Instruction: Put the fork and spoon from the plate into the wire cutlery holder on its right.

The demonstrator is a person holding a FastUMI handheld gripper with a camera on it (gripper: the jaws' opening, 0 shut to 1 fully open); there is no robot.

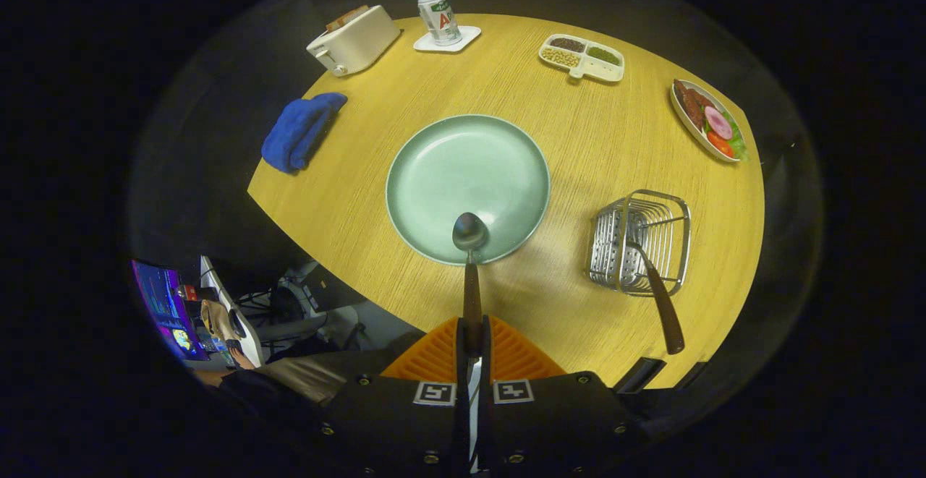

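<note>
The tool (472,344) is clamped on the dark wooden handle of one spoon (470,246), both fingers pressed against it from either side, held high above a round wooden worktop (579,138) and looking steeply down on it. The spoon runs straight ahead from the fingertips, its metal bowl hanging over the near rim of one pale green plate (468,187), which otherwise lies bare at the middle of the worktop.

To the right of the plate, well apart from it, stands one wire cutlery holder (640,241). One fork (660,297) already sits in it, head down among the wires, its dark handle leaning out over the near side of the holder toward the worktop's edge.

Around the far side of the worktop are five more items, one of each: a blue cloth (300,131) bunched at the left edge, a cream toaster (353,40) beyond it, a can (438,15) upright on a white square coaster (448,39), a white divided tray (581,58) with beans and grains in its compartments, and an oval dish of food (707,120) at the far right.

Beside the worktop, left of the tool, part of a person is seated by a lit screen (165,308).
</note>
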